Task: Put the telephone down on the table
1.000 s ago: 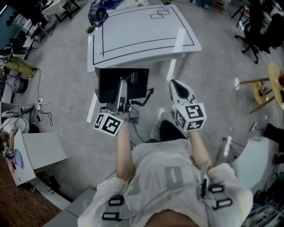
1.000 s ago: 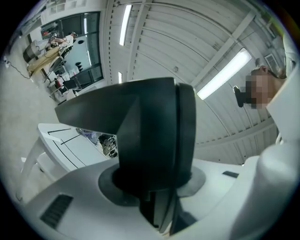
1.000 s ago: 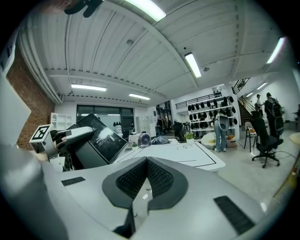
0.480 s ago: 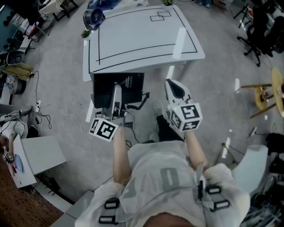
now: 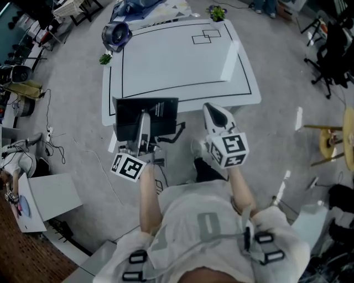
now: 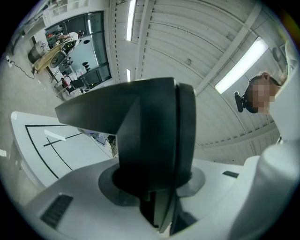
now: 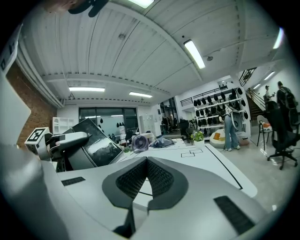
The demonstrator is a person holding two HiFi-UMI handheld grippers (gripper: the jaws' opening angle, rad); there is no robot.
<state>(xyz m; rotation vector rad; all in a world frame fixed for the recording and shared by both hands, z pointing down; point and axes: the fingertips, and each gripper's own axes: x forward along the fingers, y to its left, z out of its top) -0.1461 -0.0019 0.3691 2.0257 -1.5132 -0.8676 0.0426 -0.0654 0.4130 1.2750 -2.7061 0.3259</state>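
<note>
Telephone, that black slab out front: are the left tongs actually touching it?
Touching. The left gripper view shows the telephone standing up between the left tongs, whose jaws are closed against its dark sides at the base.

Table point(image 5: 182, 66), white top: middle and right side bare and open to a gripper; far left corner taken by a fan point(image 5: 115, 34), left edge by a small plant point(image 5: 105, 58), far edge by a second plant point(image 5: 217, 12) and a heap of cloth point(image 5: 138, 8), near left corner overlapped by the black telephone point(image 5: 163, 110).

The white table point(image 5: 177, 61) bears a fan point(image 5: 115, 34), potted plant point(image 5: 217, 12) and cloth point(image 5: 141, 6).
</note>
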